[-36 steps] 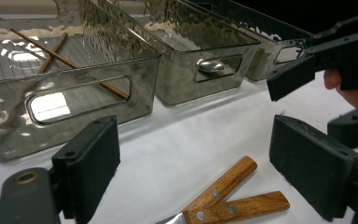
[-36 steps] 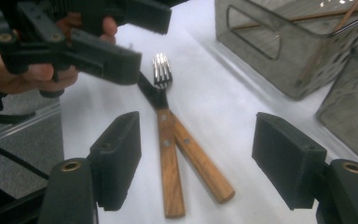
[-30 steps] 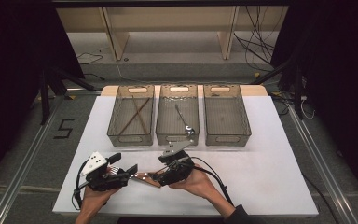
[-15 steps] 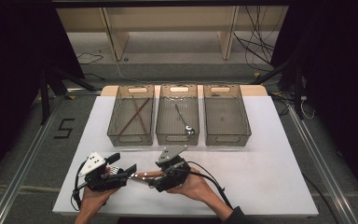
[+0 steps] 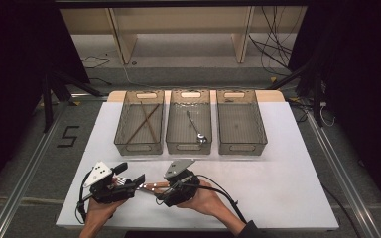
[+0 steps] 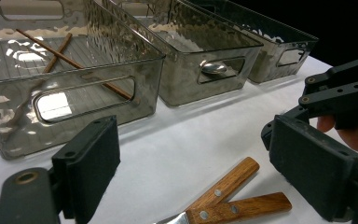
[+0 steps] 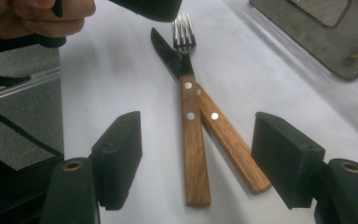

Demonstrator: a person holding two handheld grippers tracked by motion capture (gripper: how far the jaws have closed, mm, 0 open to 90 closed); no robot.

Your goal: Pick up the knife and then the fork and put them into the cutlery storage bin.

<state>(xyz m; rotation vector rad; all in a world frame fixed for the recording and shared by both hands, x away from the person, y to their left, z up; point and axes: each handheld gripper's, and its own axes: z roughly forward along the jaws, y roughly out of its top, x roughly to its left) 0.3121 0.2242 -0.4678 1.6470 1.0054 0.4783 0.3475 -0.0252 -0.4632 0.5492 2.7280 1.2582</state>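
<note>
Table [image 5: 287, 163] brightly lit from above, surroundings dark; glare on bins [image 6: 74, 70]; near jaws soft.

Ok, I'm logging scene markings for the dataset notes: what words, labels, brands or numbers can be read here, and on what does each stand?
"5": dark figure marked on the grey floor left of the white table, seen in the high view.
No other text: no lettering is visible on the three clear bins, the wooden-handled fork and knife, or either gripper.

Wooden-handled fork [image 7: 193, 135] crossed over wooden-handled knife [image 7: 228, 140], flat on white table [image 7: 121, 79]
</note>
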